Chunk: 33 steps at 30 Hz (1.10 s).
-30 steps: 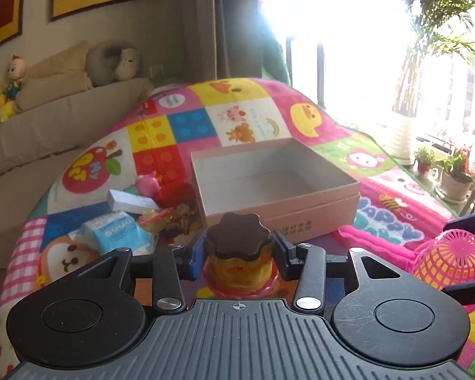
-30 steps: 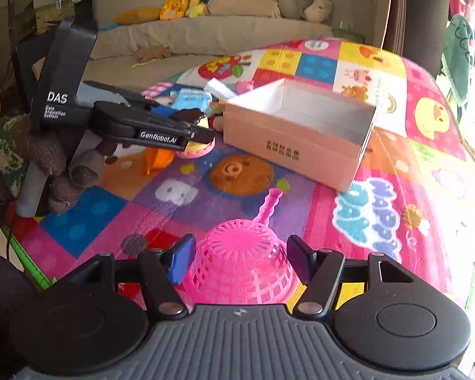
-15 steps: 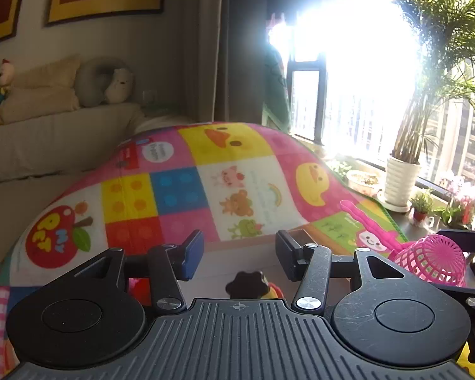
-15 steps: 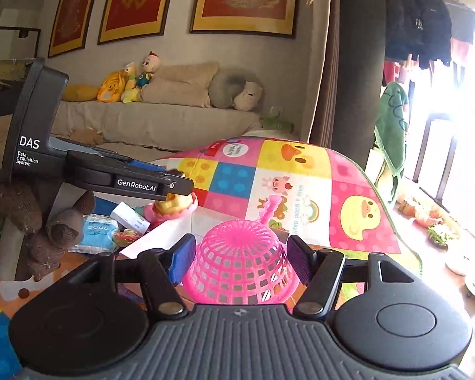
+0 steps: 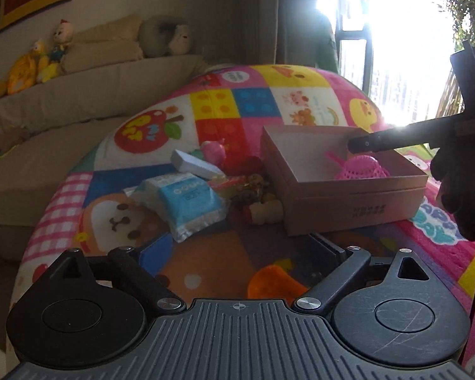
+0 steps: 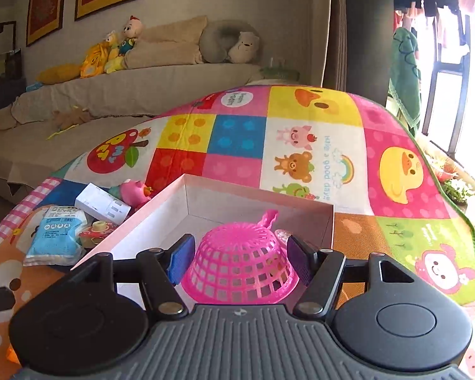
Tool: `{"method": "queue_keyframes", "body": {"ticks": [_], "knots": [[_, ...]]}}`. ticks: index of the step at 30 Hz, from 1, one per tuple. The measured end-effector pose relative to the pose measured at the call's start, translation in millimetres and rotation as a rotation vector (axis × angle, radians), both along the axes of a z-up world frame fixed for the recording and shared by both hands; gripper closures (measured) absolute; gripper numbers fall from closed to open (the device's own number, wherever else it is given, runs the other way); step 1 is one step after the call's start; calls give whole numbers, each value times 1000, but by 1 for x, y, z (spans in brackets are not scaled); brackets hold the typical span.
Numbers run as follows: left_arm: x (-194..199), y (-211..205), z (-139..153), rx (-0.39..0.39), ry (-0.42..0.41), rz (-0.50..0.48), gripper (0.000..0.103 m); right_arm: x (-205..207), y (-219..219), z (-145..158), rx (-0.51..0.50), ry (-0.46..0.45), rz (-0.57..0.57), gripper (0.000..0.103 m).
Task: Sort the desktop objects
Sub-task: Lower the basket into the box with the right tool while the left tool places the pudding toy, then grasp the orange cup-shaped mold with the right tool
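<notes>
Right wrist: pink basket [image 6: 240, 272] inverted, handle away.

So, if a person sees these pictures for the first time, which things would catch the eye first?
Probably the bright pink plastic mesh basket, upside down between the fingers of the right hand-held gripper, over the open pale cardboard box. Next, the colourful cartoon patchwork mat covering the surface under the box. Left of the box lies a small heap of items, among them a blue-and-white tissue packet.

Left tongs [image 5: 240, 253] just opened empty; basket [image 6: 240, 269] now over box [image 6: 205, 209].
</notes>
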<state>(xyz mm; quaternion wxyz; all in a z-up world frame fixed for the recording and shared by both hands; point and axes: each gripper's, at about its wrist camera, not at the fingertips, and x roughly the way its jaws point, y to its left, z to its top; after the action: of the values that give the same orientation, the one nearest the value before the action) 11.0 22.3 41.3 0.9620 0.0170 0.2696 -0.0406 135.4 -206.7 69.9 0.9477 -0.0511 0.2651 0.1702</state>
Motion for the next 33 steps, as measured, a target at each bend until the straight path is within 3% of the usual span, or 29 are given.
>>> {"method": "queue_keyframes", "body": {"ticks": [4, 7, 12, 17, 19, 21, 22, 29, 33], "knots": [[-14, 20, -20, -10, 55, 89, 7, -36, 9, -1, -29, -53, 34, 27], [-17, 39, -28, -58, 78, 192, 6, -67, 19, 3, -56, -91, 111, 26], [-19, 63, -32, -184, 90, 295, 5, -112, 52, -5, -27, 10, 349, 23], [-21, 67, -32, -223, 79, 308, 5, -146, 99, -29, -80, 18, 514, 26], [-21, 68, -32, -230, 77, 313, 4, -144, 112, -38, -103, 42, 523, 32], [-20, 68, -33, -234, 83, 319, 4, -137, 118, -46, -113, 88, 510, 47], [-20, 68, -33, -235, 85, 321, 4, -134, 117, -48, -113, 106, 499, 58], [-15, 60, -33, -177, 111, 321, 3, -133, 69, -40, -79, 103, 399, 58], [1, 49, -27, -165, 108, 259, 3, -130, 29, -46, -79, 128, 280, 58]]}}
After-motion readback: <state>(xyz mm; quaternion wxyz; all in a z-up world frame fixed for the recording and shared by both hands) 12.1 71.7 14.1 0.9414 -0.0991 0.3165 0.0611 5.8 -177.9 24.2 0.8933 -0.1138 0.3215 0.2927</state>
